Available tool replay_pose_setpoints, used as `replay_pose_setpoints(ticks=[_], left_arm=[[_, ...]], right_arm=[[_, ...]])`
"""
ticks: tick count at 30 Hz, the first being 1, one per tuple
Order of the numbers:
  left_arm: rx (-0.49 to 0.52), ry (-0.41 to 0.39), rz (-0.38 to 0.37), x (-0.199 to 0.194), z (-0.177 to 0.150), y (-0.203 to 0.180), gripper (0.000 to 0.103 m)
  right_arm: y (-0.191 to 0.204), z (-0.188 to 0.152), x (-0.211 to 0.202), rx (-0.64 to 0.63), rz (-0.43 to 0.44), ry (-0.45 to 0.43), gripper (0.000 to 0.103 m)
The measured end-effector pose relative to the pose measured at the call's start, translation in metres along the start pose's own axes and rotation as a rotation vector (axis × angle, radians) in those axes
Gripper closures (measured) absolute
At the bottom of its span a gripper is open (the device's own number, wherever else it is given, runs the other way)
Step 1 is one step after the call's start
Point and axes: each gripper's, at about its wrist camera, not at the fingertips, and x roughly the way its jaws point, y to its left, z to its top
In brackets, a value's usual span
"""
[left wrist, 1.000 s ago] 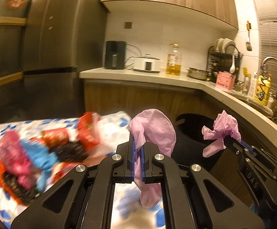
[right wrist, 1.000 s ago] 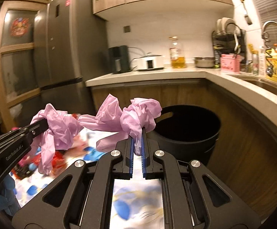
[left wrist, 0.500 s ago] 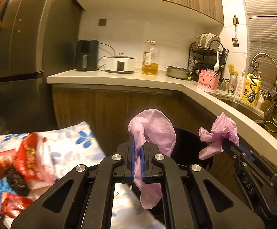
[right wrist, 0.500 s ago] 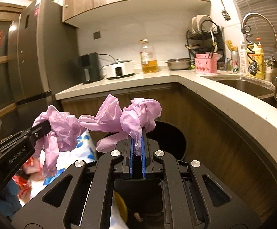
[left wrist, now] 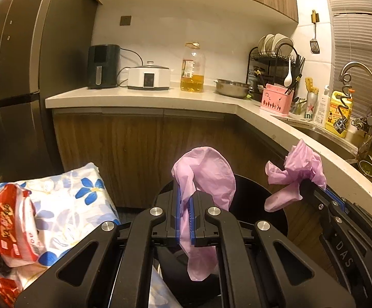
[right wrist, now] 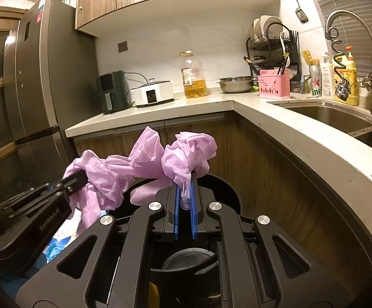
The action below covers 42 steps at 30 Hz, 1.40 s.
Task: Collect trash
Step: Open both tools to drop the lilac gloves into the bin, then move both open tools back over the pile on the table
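My left gripper (left wrist: 184, 205) is shut on a crumpled pink glove (left wrist: 206, 177), which hangs down over the black trash bin (left wrist: 262, 205). My right gripper (right wrist: 185, 200) holds a second crumpled pink glove (right wrist: 188, 154); its jaws stand slightly parted with the glove still pinched between them, above the bin (right wrist: 224, 187). Each gripper shows in the other's view: the right one (left wrist: 311, 187) at the right, the left one (right wrist: 75, 182) at the left. The bin holds some trash at its bottom (right wrist: 188, 259).
A table with a floral cloth (left wrist: 78, 200) at the left carries red snack wrappers (left wrist: 9, 220). A curved kitchen counter (right wrist: 301, 133) wraps behind and right of the bin, with appliances, an oil bottle (left wrist: 192, 69) and a sink (right wrist: 334, 115). A fridge (right wrist: 39, 82) stands at the left.
Both grippers have moved right from over the table to above the trash bin, each still carrying its pink glove. The right jaws have parted slightly.
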Motion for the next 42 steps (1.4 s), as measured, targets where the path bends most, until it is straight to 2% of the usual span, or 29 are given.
replay_pose_setpoints(ticks=[7,9,11,12,14,18,20,26,32,34,36,38,42], left_arm=[[0.021,0.012,-0.005,0.011,-0.003,-0.003,0.097],[0.020,0.016,-0.004,0.014,-0.003,-0.003,0.092],[0.021,0.017,0.000,0.015,-0.004,-0.002,0.079],[0.021,0.018,0.003,0.016,-0.004,-0.001,0.077],[0.019,0.015,0.008,0.015,-0.005,0.000,0.064],[0.007,0.004,0.021,0.011,-0.006,0.006,0.048],[-0.005,0.000,0.033,0.008,-0.006,0.010,0.036],[-0.001,-0.007,0.078,-0.006,-0.012,0.018,0.022],[-0.004,-0.001,0.124,-0.026,-0.022,0.030,0.015],[-0.007,-0.004,0.129,-0.034,-0.024,0.032,0.013],[0.001,-0.006,0.139,-0.045,-0.028,0.034,0.007],[0.011,-0.023,0.152,-0.057,-0.033,0.036,0.006],[0.003,-0.022,0.174,-0.078,-0.041,0.044,0.006]], right_arm=[[0.000,0.001,0.013,0.000,0.009,0.014,0.093],[0.000,0.000,0.016,-0.004,0.007,0.023,0.089],[-0.001,0.000,0.019,-0.007,0.002,0.028,0.081],[-0.001,0.000,0.020,-0.005,0.000,0.030,0.080],[-0.002,-0.001,0.021,0.001,-0.001,0.032,0.076],[-0.006,-0.001,0.021,0.006,-0.009,0.033,0.067],[-0.007,-0.002,0.019,0.007,-0.014,0.033,0.060],[-0.006,-0.007,0.010,0.007,-0.023,0.030,0.042],[-0.004,-0.011,-0.005,0.015,-0.025,0.029,0.027],[-0.002,-0.012,-0.010,0.010,-0.023,0.029,0.025],[0.002,-0.015,-0.017,0.005,-0.020,0.026,0.022],[0.005,-0.017,-0.023,0.002,-0.015,0.022,0.019],[0.011,-0.022,-0.039,-0.002,-0.006,0.018,0.017]])
